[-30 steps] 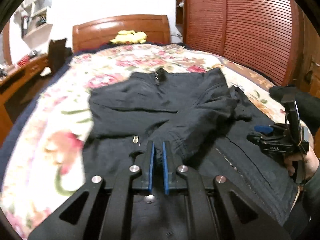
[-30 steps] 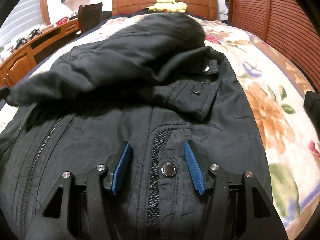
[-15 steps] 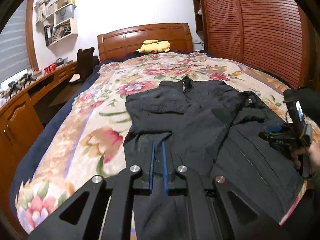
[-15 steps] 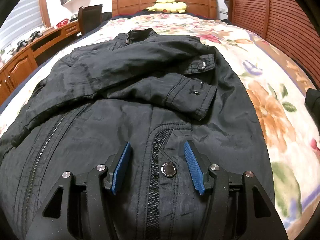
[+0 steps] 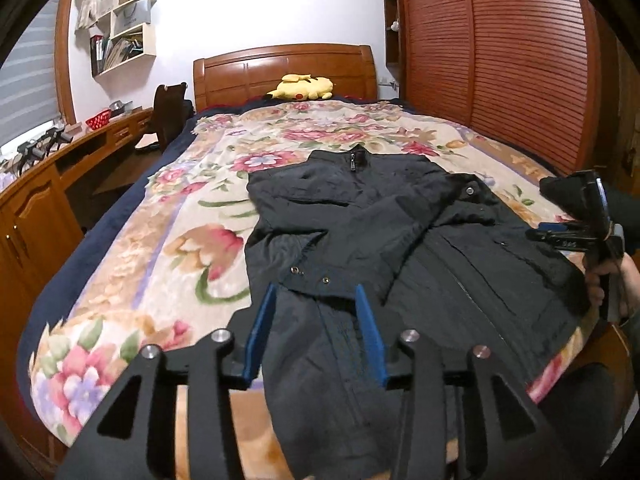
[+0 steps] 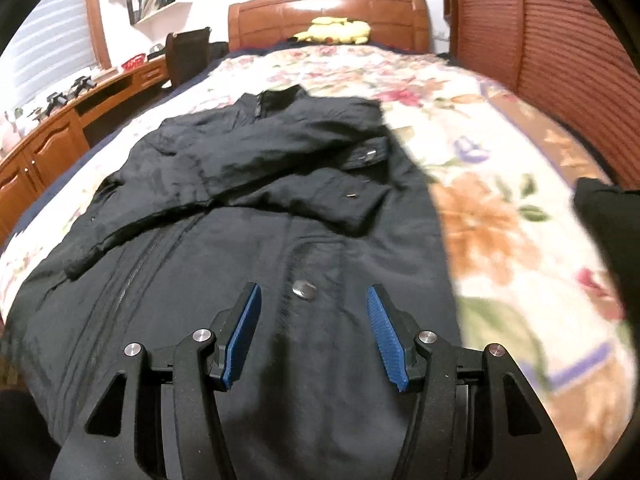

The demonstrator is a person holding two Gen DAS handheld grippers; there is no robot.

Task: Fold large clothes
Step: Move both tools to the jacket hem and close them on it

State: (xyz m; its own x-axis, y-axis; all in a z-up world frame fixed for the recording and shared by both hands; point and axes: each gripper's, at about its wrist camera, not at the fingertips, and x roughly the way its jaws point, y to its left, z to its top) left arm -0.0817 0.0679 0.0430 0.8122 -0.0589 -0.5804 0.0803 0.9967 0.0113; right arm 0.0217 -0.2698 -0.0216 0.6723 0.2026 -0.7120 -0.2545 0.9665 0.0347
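Observation:
A black jacket [image 5: 384,248] lies front up on the flowered bedspread [image 5: 168,240], collar toward the headboard, both sleeves folded across its chest. It also shows in the right wrist view [image 6: 256,220]. My left gripper [image 5: 318,304] is open and empty, hovering over the jacket's lower left hem near a sleeve cuff [image 5: 320,278]. My right gripper [image 6: 312,308] is open and empty above the jacket's lower right front, with a metal snap [image 6: 304,289] between its fingers. The right gripper also shows in the left wrist view [image 5: 572,236], at the jacket's right edge.
A wooden headboard [image 5: 284,68] with a yellow plush toy [image 5: 302,88] stands at the far end. A slatted wooden wardrobe [image 5: 520,60] runs along the right. A wooden desk [image 5: 48,184] and a chair [image 5: 168,116] stand left of the bed.
My left gripper has let go of the sleeve, opened and drawn back toward the foot of the bed. The sleeve now lies across the jacket. My right gripper has lifted slightly.

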